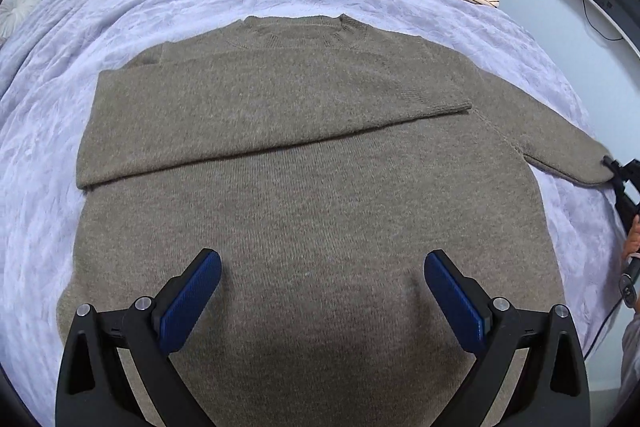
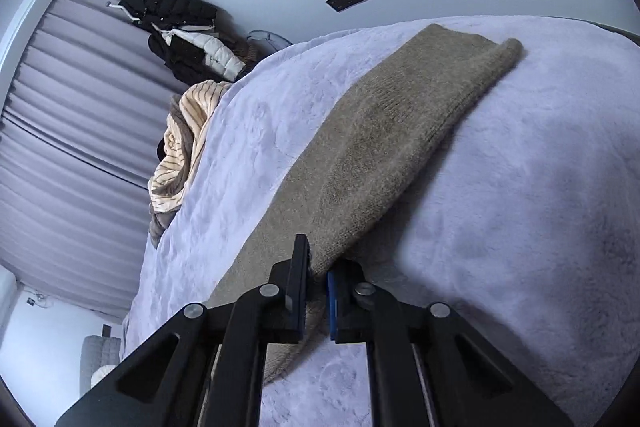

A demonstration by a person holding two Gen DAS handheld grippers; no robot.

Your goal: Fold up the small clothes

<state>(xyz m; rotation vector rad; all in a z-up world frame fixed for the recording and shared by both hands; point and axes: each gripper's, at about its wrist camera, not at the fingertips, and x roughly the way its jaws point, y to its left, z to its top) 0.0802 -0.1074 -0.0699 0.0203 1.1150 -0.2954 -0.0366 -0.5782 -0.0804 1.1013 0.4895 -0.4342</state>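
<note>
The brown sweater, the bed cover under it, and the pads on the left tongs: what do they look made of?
Brown sweater: soft knit, probably wool or a wool blend, matte and slightly fuzzy, with ribbing at cuff and collar.
Bed cover: pale lilac plush, fleece-like, its crushed nap catching light.
Pads on the left tongs: blue, finely ribbed, likely rubber or soft plastic, on black arms that look like hard plastic.

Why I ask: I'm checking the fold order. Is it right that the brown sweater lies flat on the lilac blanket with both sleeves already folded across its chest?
Not quite. Only one sleeve is folded across the brown sweater. The other sleeve lies out on the lilac blanket, its cuff pinched in the right gripper, as both wrist views show.
</note>
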